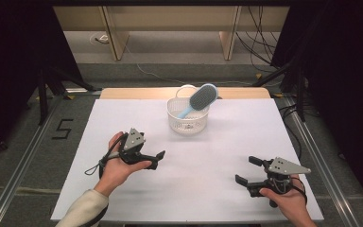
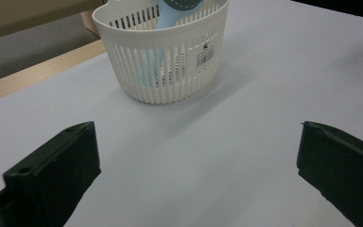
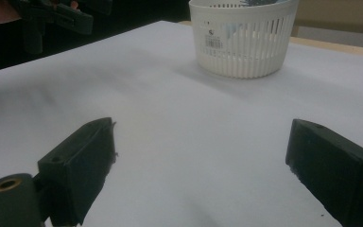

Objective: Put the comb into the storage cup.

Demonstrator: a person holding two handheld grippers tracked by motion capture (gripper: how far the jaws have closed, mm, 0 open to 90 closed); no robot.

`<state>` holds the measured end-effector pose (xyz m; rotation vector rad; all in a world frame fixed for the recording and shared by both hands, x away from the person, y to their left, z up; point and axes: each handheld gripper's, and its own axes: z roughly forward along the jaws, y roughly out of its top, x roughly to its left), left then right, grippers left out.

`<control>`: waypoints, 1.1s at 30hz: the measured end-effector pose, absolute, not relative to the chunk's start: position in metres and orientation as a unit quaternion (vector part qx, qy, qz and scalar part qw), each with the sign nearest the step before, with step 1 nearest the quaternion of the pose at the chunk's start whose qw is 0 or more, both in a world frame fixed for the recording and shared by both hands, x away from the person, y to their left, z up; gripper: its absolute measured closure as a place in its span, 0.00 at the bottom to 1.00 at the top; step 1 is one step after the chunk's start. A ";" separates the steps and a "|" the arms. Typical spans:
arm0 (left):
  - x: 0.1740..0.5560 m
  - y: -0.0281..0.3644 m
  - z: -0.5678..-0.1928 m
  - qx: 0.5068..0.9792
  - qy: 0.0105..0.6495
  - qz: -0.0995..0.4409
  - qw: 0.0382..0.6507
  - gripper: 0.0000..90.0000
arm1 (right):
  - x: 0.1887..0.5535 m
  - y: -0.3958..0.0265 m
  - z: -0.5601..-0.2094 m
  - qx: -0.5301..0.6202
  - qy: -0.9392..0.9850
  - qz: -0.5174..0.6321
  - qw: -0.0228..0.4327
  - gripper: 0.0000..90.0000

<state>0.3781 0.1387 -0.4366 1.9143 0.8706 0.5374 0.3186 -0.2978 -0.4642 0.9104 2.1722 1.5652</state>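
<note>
A white slotted basket (image 1: pixel 187 119) stands at the back middle of the white table sheet (image 1: pixel 194 189). A light blue hairbrush (image 1: pixel 201 98) with a grey bristle head leans in it, handle down and head above the rim. My left gripper (image 1: pixel 158 159) is open and empty, held low at the front left and pointing right. My right gripper (image 1: pixel 246 169) is open and empty at the front right. In the left gripper view the jaws (image 2: pixel 197 130) stand wide apart facing the basket (image 2: pixel 170 61) and brush (image 2: pixel 163 19). The right gripper view shows its open gripper (image 3: pixel 202 125) and the basket (image 3: pixel 241 42) farther off.
Bare white sheet lies between both grippers and the basket. A wooden table edge (image 1: pixel 132 93) runs behind the sheet. Cables (image 1: pixel 260 42) and dark stands flank the back. The left hand's gripper (image 3: pixel 56 16) appears at the upper left of the right gripper view.
</note>
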 end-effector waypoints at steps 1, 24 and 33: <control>0.377 0.140 -0.437 0.781 0.354 0.223 0.464 0.00 | 0.319 -0.298 -0.464 0.318 0.759 0.546 0.156 0.11; 0.355 0.154 -0.444 0.783 0.347 0.223 0.466 0.00 | 0.319 -0.298 -0.464 0.318 0.759 0.547 0.156 0.11; 0.343 0.160 -0.446 0.781 0.342 0.232 0.467 0.00 | 0.319 -0.298 -0.464 0.319 0.759 0.547 0.156 0.11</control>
